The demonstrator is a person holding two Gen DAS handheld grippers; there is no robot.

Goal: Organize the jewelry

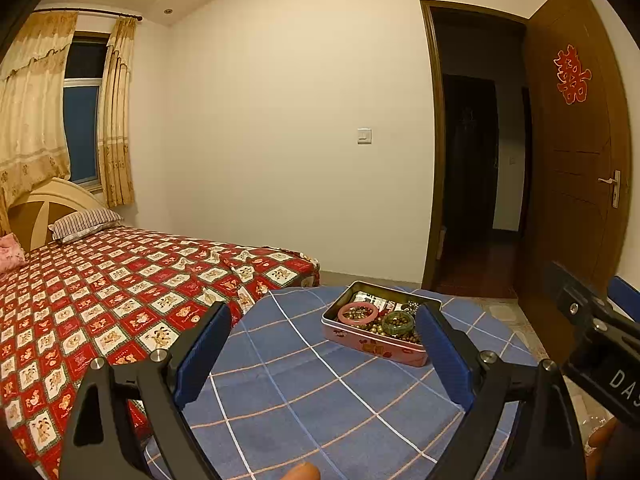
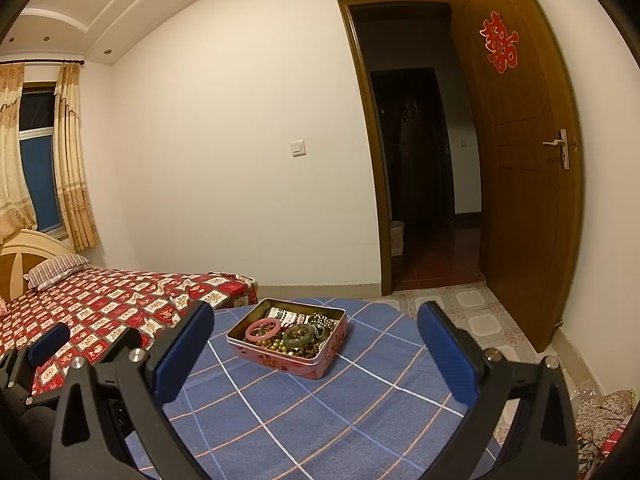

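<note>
A pink tin box [image 1: 376, 346] [image 2: 320, 354] sits on the far part of a round table covered in blue plaid cloth [image 1: 304, 396] [image 2: 320, 420]. Inside lie a pink bangle [image 1: 358, 312] [image 2: 263, 328], a green bangle [image 1: 398, 321] [image 2: 306, 334], brown bead strings and other jewelry. My left gripper [image 1: 324, 360] hovers open above the cloth, short of the tin, nothing between its blue pads. My right gripper [image 2: 316, 356] is also open and holds nothing, the tin lying ahead between its fingers. The right gripper's body shows at the right edge of the left wrist view.
A bed [image 1: 100, 292] [image 2: 100, 300] with a red patterned cover lies left of the table. An open brown door [image 1: 576, 152] [image 2: 520, 160] and a dark doorway stand at the right. Tiled floor [image 2: 472, 316] lies beyond the table, and crumpled wrapping [image 2: 600, 416] at the lower right.
</note>
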